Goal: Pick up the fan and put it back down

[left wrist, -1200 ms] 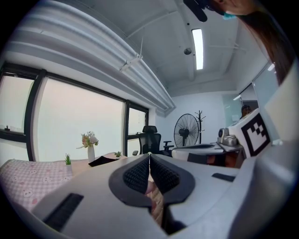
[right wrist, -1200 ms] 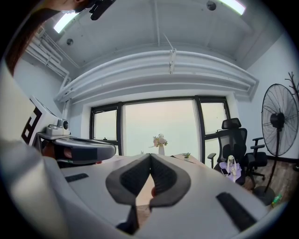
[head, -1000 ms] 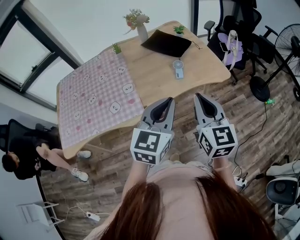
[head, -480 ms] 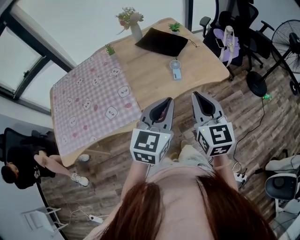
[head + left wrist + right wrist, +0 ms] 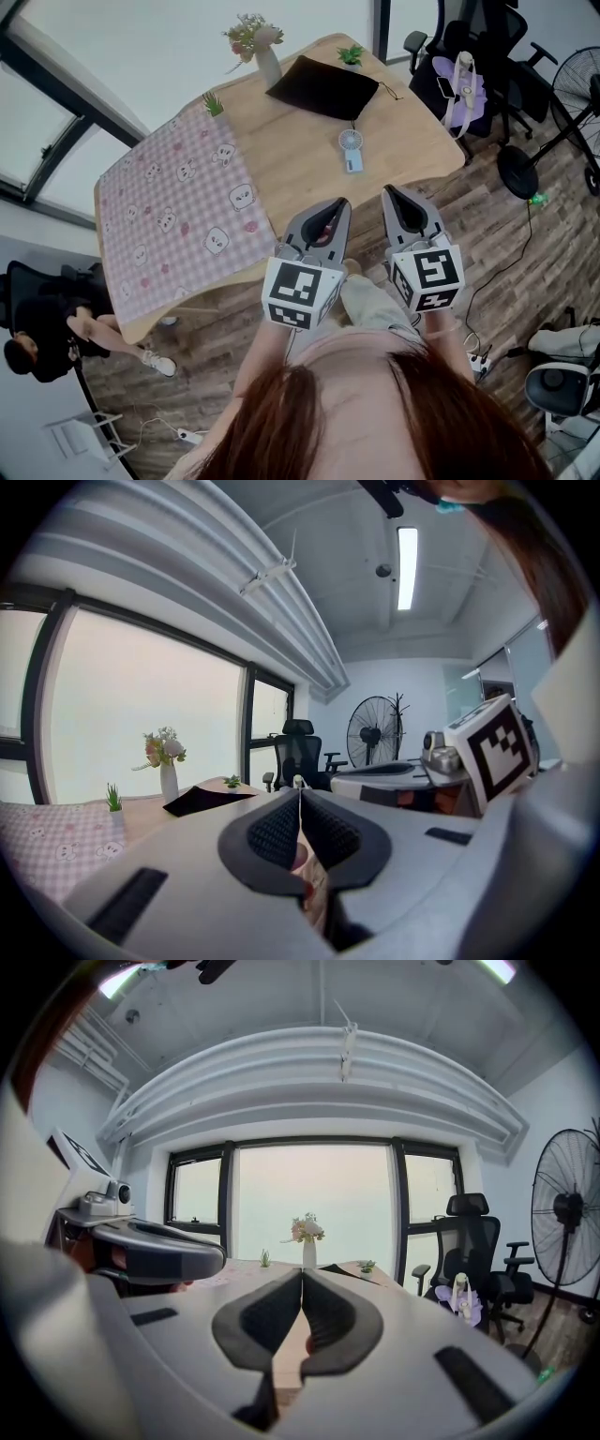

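The head view shows the small handheld fan (image 5: 351, 150) lying on the bare wood of the table (image 5: 291, 159), top centre of the frame. It sits just below a dark mat (image 5: 323, 87), well apart from both tools. Neither gripper view shows it. The left gripper (image 5: 300, 792) and right gripper (image 5: 302, 1274) each have their jaws pressed together with nothing between them. The right gripper view shows a standing fan (image 5: 566, 1213) upright at its right edge; the head view crops it at the upper right.

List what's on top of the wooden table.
On the table: a pink checked cloth, a vase of flowers, a grass plant, a leafy plant, a black flat pouch and the small fan. What lies under the cloth or pouch is covered.
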Action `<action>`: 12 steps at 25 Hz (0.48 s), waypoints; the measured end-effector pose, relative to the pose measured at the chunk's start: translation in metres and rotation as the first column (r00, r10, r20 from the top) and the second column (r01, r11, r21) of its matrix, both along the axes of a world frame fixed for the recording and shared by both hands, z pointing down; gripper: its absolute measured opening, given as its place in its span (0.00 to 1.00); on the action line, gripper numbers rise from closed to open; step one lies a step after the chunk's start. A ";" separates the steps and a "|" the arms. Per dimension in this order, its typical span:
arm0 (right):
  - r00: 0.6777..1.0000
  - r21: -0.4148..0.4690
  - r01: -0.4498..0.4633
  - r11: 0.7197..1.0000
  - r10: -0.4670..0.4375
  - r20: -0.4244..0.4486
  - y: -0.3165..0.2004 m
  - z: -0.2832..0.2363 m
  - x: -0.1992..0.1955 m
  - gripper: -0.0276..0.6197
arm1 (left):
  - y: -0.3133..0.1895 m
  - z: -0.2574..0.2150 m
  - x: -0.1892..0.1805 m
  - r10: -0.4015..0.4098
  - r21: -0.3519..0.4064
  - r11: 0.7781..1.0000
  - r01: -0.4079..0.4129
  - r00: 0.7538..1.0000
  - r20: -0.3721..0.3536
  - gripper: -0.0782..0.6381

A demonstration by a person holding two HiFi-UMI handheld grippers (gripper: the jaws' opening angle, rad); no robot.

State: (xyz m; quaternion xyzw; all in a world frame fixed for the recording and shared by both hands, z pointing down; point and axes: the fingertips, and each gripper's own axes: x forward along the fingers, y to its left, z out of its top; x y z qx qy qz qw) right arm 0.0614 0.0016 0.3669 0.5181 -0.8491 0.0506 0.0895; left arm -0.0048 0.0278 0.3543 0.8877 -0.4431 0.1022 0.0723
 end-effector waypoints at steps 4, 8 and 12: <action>1.000 -0.020 0.006 1.000 -0.006 -0.010 -0.030 0.010 0.001 0.05 | -0.029 0.007 0.003 -0.007 -0.007 1.000 0.007 1.000 0.003 0.13; 1.000 -0.050 0.015 0.999 -0.015 -0.018 -0.056 0.022 0.000 0.05 | -0.055 0.014 0.004 -0.011 -0.017 1.000 0.011 1.000 0.006 0.13; 0.999 -0.086 0.031 0.996 -0.033 -0.026 -0.077 0.037 -0.001 0.05 | -0.078 0.021 0.006 -0.027 -0.026 0.999 0.027 1.000 -0.002 0.13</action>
